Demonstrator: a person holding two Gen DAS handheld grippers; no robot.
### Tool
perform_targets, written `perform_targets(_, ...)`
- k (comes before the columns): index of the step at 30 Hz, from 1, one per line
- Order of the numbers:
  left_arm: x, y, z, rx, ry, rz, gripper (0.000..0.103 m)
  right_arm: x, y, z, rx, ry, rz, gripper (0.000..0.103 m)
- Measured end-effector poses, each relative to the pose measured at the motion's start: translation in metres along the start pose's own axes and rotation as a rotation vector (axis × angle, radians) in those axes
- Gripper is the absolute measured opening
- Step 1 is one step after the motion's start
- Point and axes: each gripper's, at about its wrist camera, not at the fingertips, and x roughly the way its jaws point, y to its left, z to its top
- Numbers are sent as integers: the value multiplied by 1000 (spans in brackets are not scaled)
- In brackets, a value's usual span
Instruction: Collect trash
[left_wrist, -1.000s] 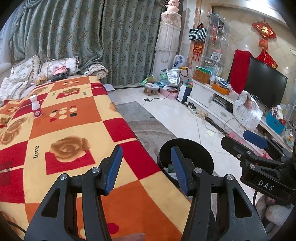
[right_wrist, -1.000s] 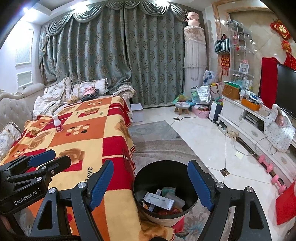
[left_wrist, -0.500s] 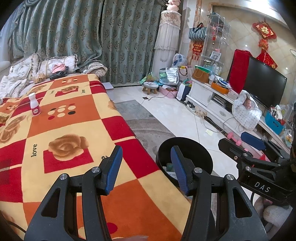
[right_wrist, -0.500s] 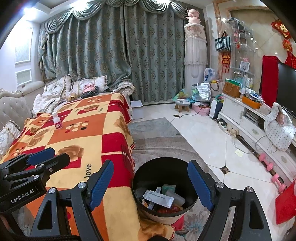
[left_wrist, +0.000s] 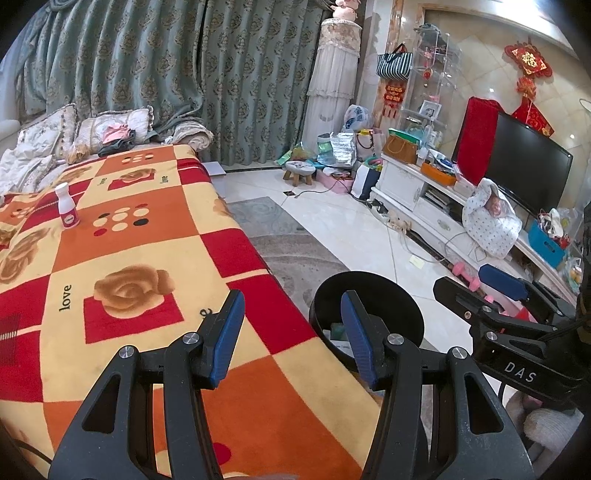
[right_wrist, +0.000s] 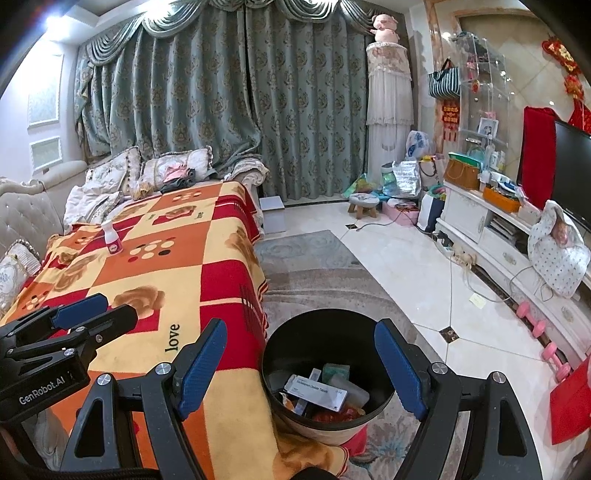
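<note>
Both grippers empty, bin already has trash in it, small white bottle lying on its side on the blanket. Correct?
One error: the small white bottle stands upright on the blanket, as the right wrist view shows. The rest holds: left gripper and right gripper are empty, and the bin has trash in it.

Your left gripper (left_wrist: 291, 332) hangs with its blue-padded jaws apart and empty, over the near edge of the orange, red and cream rose-patterned blanket (left_wrist: 122, 266). The round black plastic bin (left_wrist: 391, 295) stands just beside that edge. A small white bottle with pink label (left_wrist: 67, 206) stands upright far back. Your right gripper (left_wrist: 491, 291) shows at right.
</note>
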Motion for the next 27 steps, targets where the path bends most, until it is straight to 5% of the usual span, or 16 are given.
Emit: perform_targets(27, 0, -15, -2, 11, 3, -8, 53, 5, -5, -10, -2, 20, -1, 80)
